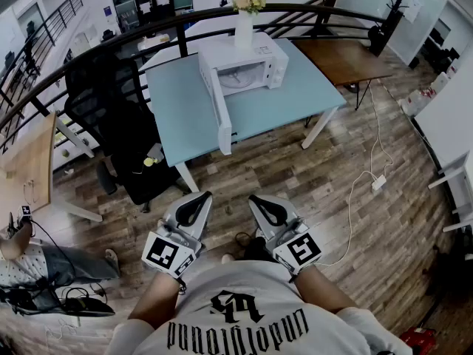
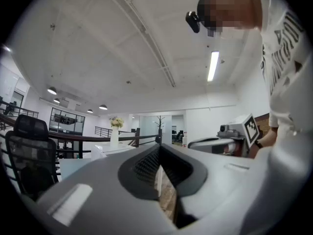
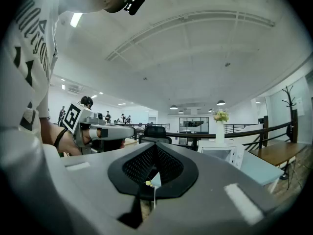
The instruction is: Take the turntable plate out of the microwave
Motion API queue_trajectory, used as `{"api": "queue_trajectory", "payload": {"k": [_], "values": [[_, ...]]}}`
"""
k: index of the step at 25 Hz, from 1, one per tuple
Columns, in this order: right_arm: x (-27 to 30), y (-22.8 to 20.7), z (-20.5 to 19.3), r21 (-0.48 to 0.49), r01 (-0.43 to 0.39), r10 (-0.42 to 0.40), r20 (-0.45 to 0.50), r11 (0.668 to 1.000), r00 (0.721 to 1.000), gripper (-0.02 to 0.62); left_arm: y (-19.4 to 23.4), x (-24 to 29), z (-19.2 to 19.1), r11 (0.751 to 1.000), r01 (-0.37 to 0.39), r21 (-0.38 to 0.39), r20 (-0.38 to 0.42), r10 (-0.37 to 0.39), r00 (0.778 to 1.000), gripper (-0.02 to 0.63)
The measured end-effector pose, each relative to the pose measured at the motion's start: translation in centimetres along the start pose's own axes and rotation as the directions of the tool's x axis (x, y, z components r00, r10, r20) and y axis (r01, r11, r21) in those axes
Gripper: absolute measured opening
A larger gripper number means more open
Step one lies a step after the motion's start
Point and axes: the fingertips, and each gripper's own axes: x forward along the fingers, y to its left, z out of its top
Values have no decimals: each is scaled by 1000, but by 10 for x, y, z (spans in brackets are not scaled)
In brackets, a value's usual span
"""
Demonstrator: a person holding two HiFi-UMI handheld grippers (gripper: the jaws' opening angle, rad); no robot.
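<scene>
A white microwave [image 1: 251, 65] stands on the light blue table [image 1: 295, 95], well ahead of me. Its door [image 1: 220, 109] hangs wide open toward me. The cavity [image 1: 242, 80] looks pale inside, and I cannot make out the turntable plate at this distance. A vase of flowers [image 1: 244, 13] sits on top. My left gripper [image 1: 202, 196] and right gripper [image 1: 254, 199] are held level side by side near my body, far short of the table. Both are shut and empty. The microwave [image 3: 222, 153] also shows in the right gripper view, beyond the shut right gripper [image 3: 155, 146].
A black office chair [image 1: 118, 124] stands left of the table. A wooden table [image 1: 344, 58] is at the back right, a curved railing [image 1: 111, 43] behind. A cable and power strip [image 1: 378, 182] lie on the wooden floor. A person [image 1: 29, 261] sits at the lower left.
</scene>
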Motion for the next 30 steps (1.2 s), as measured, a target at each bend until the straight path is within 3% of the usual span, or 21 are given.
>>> {"api": "queue_trajectory", "payload": {"k": [15,24,30], "values": [[11,-57,-15,42,9,-8,-20,999,1000,3,14,53,-17,998,-3,-60,-9,2,1000,49],[16,-148,-25,47,16,-14,-33,999,999,3,22,141,-31,997,1,-83,-25,-3,1000,49],[15,-217,-30,80,-9,12,-33,997,999,3,25,212,-38,990,-12,-139,-20,10,1000,49]]}}
